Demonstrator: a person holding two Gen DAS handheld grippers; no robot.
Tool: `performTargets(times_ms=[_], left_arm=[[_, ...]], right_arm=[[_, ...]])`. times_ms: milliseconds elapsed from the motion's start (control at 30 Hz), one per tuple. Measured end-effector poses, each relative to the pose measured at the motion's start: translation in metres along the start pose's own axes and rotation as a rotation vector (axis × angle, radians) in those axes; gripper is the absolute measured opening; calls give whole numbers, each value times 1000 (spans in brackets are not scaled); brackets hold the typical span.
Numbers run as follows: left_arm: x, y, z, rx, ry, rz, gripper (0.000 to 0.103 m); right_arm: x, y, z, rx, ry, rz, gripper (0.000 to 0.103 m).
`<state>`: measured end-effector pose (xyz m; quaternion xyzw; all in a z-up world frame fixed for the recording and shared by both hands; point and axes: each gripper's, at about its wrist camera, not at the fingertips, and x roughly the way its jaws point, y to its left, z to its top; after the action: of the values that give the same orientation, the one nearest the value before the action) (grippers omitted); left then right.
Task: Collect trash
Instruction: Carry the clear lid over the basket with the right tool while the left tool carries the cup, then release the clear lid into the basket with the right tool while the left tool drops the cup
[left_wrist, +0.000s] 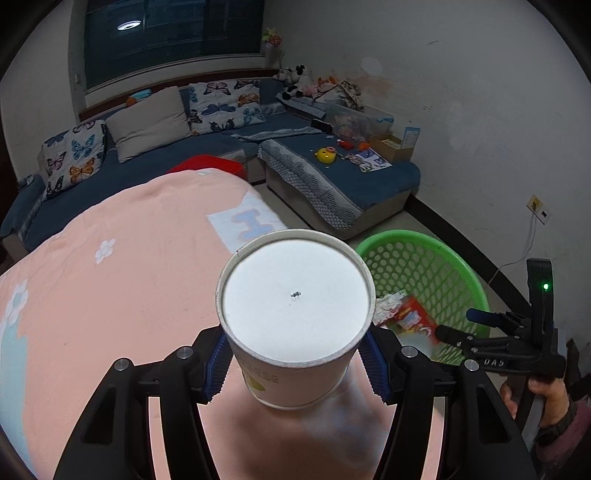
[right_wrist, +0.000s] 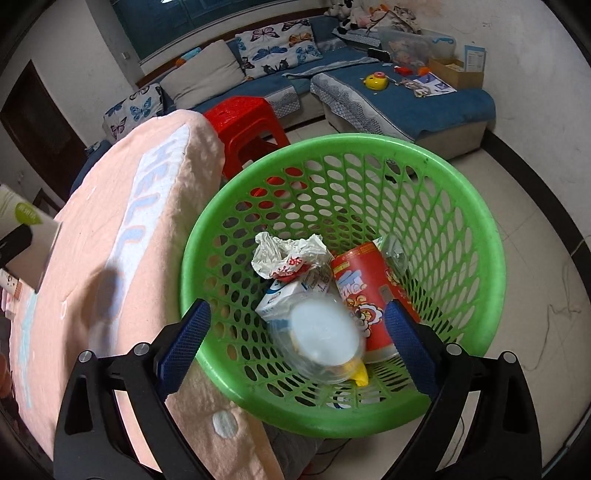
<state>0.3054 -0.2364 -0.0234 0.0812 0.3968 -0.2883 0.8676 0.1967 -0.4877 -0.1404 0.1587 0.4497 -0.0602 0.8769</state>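
Paper cup (left_wrist: 295, 321), bottom end facing the left wrist camera, is pinched between the blue pads of the left gripper (left_wrist: 295, 363), above a table draped in a peach fleece cloth (left_wrist: 129, 288) with white flowers and pale blue lettering. The right gripper (right_wrist: 297, 332) hangs with its fingers spread wide and nothing between them, over the green perforated basket (right_wrist: 461, 206), which stands on the tiled floor just beside the table edge. In the basket lie a clear plastic cup (right_wrist: 321, 339), blurred, a red snack tube (right_wrist: 369, 291), a small white carton (right_wrist: 291, 295) and a crumpled wrapper (right_wrist: 288, 254). A red plastic stool (right_wrist: 243, 122) stands beyond the table. Farther back, a blue corner sofa (right_wrist: 424, 107) carries butterfly cushions (right_wrist: 277, 44) and scattered toys below a dark window (left_wrist: 166, 33).
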Motion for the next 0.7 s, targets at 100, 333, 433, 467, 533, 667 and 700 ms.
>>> performTargets(times_ms=[100, 333, 433, 467, 533, 667, 700], left_arm=[[7, -15, 10, 27, -1, -17, 60], [37, -58, 26, 81, 30, -55, 60], [52, -74, 31, 99, 49, -75, 61], [57, -79, 33, 105, 54, -77, 61], [65, -87, 36, 119, 60, -76, 61], [82, -97, 38, 121, 93, -83, 62], [84, -98, 37, 121, 96, -82, 63]], right_arm=[[-9, -3, -1, -9, -13, -13, 94], [-38, -19, -9, -4, -48, -24, 94], [-46, -25, -14, 0, -55, -29, 94], [-47, -26, -16, 2, -56, -28, 94], [-49, -28, -19, 5, -59, -26, 94], [-50, -30, -26, 1, -60, -37, 94], [-50, -31, -28, 3, -59, -36, 94]])
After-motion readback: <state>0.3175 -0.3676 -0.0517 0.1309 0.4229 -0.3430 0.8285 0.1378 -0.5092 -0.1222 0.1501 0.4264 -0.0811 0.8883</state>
